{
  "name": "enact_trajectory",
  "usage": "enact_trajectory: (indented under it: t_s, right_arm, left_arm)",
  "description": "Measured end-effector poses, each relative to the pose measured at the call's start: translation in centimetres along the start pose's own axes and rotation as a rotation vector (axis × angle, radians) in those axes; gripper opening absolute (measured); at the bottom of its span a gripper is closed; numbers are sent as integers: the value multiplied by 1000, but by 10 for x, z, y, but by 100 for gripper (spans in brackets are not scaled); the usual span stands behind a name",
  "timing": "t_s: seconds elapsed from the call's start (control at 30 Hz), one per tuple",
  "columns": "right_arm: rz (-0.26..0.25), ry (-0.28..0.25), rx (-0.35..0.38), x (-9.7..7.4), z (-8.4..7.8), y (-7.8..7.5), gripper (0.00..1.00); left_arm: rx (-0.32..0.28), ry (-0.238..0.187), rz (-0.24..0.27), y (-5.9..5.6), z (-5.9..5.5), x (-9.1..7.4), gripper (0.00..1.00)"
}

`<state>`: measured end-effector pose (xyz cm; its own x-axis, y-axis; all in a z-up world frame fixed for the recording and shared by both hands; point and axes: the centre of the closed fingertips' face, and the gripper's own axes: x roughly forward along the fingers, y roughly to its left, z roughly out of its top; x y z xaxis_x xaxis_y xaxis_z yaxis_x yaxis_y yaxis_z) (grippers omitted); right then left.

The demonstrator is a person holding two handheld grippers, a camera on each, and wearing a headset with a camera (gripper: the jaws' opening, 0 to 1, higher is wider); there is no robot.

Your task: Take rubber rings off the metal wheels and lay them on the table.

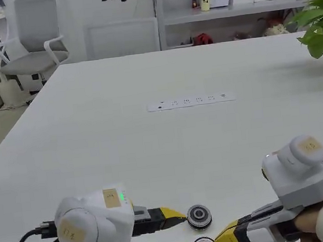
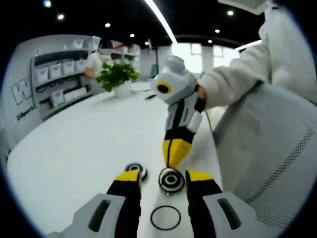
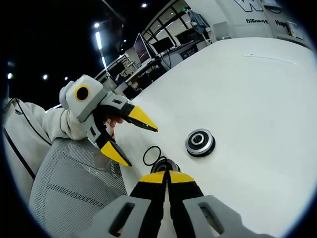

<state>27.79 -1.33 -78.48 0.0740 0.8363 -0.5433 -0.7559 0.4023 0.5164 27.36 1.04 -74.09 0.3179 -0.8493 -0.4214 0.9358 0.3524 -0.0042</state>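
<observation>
Because the right gripper (image 3: 167,174) has its jaws closed with the tips at the near wheel (image 2: 171,180), a pull from here may drag or tip the whole wheel instead of stripping the rubber from it. Whether the tips actually pinch the rubber cannot be told. The left gripper (image 2: 163,177) holds its jaws open on either side of that wheel without touching it, so nothing restrains the wheel.

One loose ring (image 2: 165,217) lies flat on the counter (image 1: 154,157) between the left jaws, on the person's side of the wheel. Closing the left jaws could catch or push it.

The near wheel is a small metal disc with a dark band round its rim. Just beyond it, the far wheel (image 1: 199,216) lies flat and shows a similar dark band.
</observation>
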Motion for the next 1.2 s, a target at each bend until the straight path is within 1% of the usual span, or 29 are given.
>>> enact_trajectory:
  t_s: [0.07, 0.13, 0.23, 0.27, 0.37, 0.4, 0.47, 0.5, 0.57, 0.7, 0.87, 1.0, 1.07, 1.1, 1.17, 1.2]
  right_arm:
    - [-6, 6, -5, 0, -1, -1, 0]
    - [-6, 9, -12, 0, -1, 0, 0]
    - [-3, 5, -23, -1, 2, 2, 0]
    - [-2, 4, -26, -2, 2, 3, 0]
    - [-2, 4, -35, -2, 4, 4, 0]
    - [3, -1, -41, -2, 7, 7, 0]
    - [11, -12, -50, -3, 11, 11, 0]
    - [14, -17, -55, -3, 12, 13, 0]
    - [21, -24, -63, -4, 15, 17, 0]
    - [35, -34, -72, -3, 18, 23, 0]
    - [47, -48, -75, -3, 22, 28, 0]
    - [59, -66, -71, -3, 27, 32, 0]
    - [62, -70, -68, -3, 28, 34, 0]
    - [63, -72, -69, -3, 29, 35, 0]
    - [66, -75, -68, -2, 30, 37, 0]
    - [69, -77, -68, -1, 31, 38, 0]
  left_arm:
    - [-51, -33, -17, -2, 9, -5, 43]
    - [-23, -39, -13, -1, 14, -10, 48]
    - [1, -43, -8, -1, 23, -19, 56]
    - [8, -49, -5, 0, 27, -24, 58]
    - [22, -49, 7, 1, 31, -37, 65]
    - [28, -33, 20, 3, 30, -43, 67]
    - [41, -18, 34, 5, 29, -51, 74]
    - [53, -13, 43, 6, 29, -57, 76]
    - [54, -13, 59, 7, 29, -66, 78]
    - [34, -27, 91, 9, 30, -82, 81]
    - [7, -25, 133, 7, 22, -100, 86]
    - [-15, -29, 156, 4, 16, -110, 88]
    - [-30, -28, 173, 4, 13, -116, 90]
    - [-35, -27, 190, 6, 11, -119, 91]
    - [-50, -39, 215, 8, 9, -124, 92]
    - [-54, -42, 217, 8, 9, -124, 92]
